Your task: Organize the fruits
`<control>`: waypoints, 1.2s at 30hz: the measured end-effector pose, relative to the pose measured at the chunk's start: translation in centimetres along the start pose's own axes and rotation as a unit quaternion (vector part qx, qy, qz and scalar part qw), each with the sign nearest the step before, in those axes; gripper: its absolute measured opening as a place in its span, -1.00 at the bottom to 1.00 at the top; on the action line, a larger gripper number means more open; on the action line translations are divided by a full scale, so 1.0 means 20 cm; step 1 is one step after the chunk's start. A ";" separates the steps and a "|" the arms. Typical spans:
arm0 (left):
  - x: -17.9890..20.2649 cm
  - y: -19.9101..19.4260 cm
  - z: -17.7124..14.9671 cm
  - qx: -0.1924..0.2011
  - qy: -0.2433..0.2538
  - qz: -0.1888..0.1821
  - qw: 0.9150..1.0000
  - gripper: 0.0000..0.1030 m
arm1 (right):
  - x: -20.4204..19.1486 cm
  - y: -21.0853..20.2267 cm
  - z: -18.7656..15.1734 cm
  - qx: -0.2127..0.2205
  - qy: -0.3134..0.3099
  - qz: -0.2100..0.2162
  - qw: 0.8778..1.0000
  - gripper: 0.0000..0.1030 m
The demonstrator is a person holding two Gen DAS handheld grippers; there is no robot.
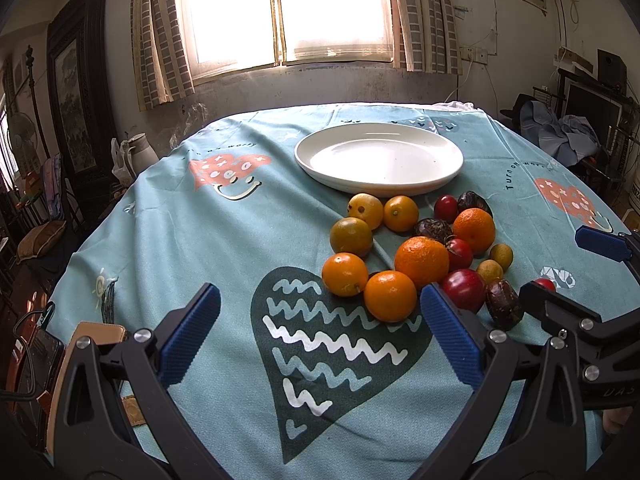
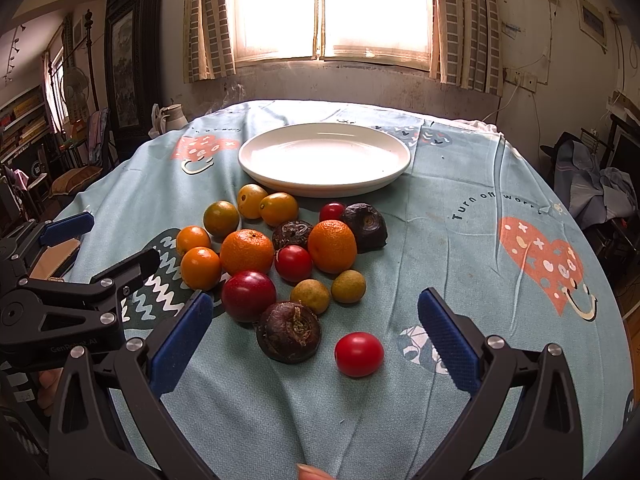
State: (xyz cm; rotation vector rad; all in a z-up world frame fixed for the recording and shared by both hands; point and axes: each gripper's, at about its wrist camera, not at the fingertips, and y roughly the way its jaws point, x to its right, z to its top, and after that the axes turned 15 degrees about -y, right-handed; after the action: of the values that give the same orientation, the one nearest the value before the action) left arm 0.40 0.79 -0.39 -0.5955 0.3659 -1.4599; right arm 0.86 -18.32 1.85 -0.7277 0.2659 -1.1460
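Both grippers, the left gripper [image 1: 320, 334] and the right gripper [image 2: 316, 340], hung with jaws spread wide and held nothing above the tablecloth [image 2: 460, 240], while the fruits [image 2: 280, 256] lay clustered just before the white plate [image 2: 324, 156].

Both the left gripper [image 1: 320, 328] and the right gripper [image 2: 316, 334] have black triangular-cutout frames, silver screws and ribbed blue pads [image 2: 448, 340]. White "GenRobot.AI" lettering marks the left one's body. Bare skin shows beneath.
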 end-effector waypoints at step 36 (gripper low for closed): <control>-0.01 0.01 0.00 -0.005 -0.001 0.001 1.000 0.96 | -0.02 0.01 -0.01 0.001 -0.001 0.011 1.000 0.97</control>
State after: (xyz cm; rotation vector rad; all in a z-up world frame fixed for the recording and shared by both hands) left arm 0.53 0.98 -0.61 -0.6046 0.3730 -1.4573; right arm 0.84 -17.90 1.51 -0.7216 0.2703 -1.1248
